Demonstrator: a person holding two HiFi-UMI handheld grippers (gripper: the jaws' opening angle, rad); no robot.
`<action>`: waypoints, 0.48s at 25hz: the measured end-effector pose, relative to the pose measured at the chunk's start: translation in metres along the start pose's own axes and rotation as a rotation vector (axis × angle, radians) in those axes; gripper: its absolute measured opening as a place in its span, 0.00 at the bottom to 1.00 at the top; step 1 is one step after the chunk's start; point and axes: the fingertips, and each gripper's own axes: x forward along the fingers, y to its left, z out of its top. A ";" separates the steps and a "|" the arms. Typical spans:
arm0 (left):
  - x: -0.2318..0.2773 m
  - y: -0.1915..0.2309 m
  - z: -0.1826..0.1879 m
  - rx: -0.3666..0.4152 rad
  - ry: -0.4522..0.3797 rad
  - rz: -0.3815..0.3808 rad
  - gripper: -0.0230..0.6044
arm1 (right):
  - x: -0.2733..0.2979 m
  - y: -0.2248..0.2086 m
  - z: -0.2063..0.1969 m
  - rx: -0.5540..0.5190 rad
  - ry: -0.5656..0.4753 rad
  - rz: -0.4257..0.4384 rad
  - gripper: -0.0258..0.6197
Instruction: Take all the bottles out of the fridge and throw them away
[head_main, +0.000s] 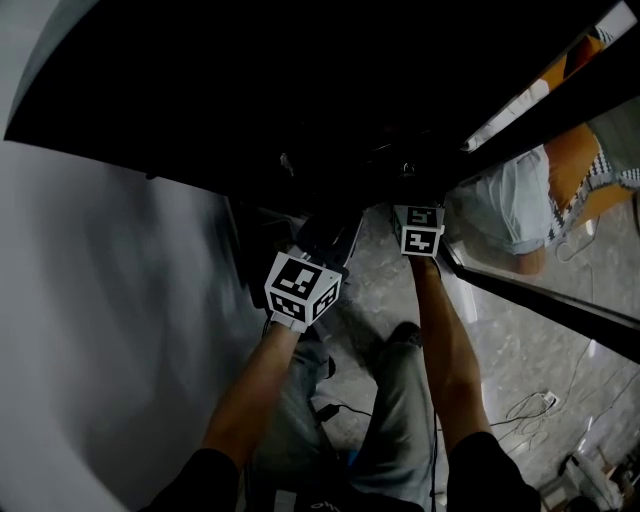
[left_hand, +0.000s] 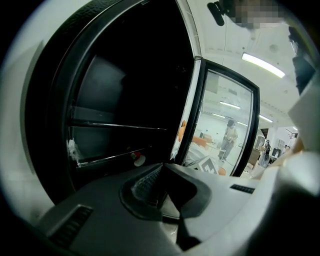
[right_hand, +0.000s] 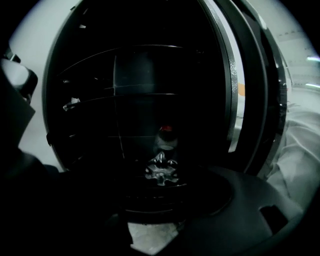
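Head view: dark open fridge (head_main: 250, 100) filling 12 o'clock, glass door (head_main: 545, 297) swung out toward 3 o'clock, two forearms reaching in from 6 o'clock.

Right gripper (right_hand: 160, 212): jaws spread wide, clamped on nothing, tilted slightly down into the fridge. At 12 o'clock of the right gripper view, a clear bottle (right_hand: 161, 172) lying on its side, low in the fridge below the wire shelves (right_hand: 125, 95). Ridged base toward the camera, just ahead of the jaws and seemingly not yet between them. Something red (right_hand: 166, 129) just behind it, too dark to name.

Left gripper (left_hand: 161, 170): jaws together at the tips, holding nothing, at the fridge mouth. Small red-and-white object (left_hand: 137, 159), possibly another bottle's cap end, on a shelf at 10 o'clock of its view.

Step in hand, by judgement: reaching for the lying bottle. To do it well:
- Keep the jaws wide and go in low and straight.
- Pass the flared base and close on the straight body, not on the ridged end, which is likely to slip.
- Squeeze gently, the thin plastic probably buckling easily.
- Lift slightly before drawing back toward 6 o'clock, clear of the door frame at 3 o'clock.
- Hold the left gripper aside.
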 end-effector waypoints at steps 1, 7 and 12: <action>0.000 0.001 0.000 0.000 -0.002 0.001 0.03 | 0.002 0.002 0.006 0.005 -0.001 0.001 0.53; -0.003 0.009 0.000 0.003 -0.006 0.010 0.03 | 0.029 0.004 0.013 0.000 0.001 -0.025 0.55; -0.003 0.014 -0.003 0.007 -0.003 0.015 0.03 | 0.019 0.006 0.014 -0.007 -0.015 -0.007 0.52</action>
